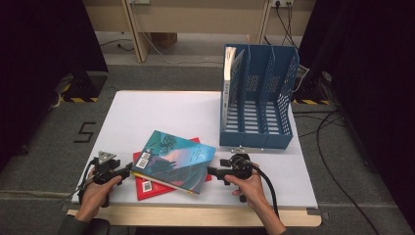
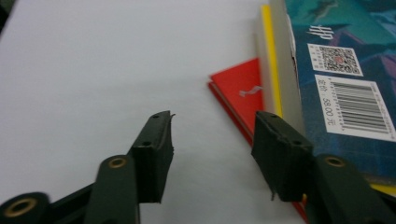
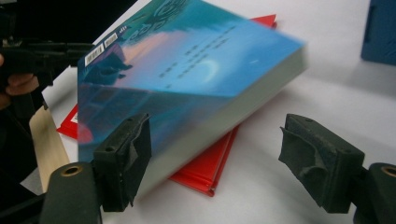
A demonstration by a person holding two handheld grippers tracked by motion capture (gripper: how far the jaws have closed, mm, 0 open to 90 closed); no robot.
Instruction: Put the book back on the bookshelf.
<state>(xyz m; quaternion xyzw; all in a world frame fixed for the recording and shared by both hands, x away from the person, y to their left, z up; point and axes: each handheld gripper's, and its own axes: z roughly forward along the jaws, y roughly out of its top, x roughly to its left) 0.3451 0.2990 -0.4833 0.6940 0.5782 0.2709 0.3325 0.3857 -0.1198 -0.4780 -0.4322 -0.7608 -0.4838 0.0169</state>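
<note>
Two grippers: we see the left gripper (image 2: 212, 126) spread beside the teal book (image 1: 173, 161), and the right gripper (image 3: 215, 135) spread at its opposite corner; neither pinches it.
Stack: teal book lies askew on the red book (image 1: 147, 188), near the table (image 1: 147, 112) front edge.
Progress: we judge one standing book (image 1: 230, 61) shelved in the blue rack (image 1: 254, 139); two remain.
Room: bare table leads to the rack; other slots free.

i see a glossy paper cover on the teal book (image 1: 175, 160), a matt white bench (image 1: 161, 112), and a blue plastic rack (image 1: 258, 93).
</note>
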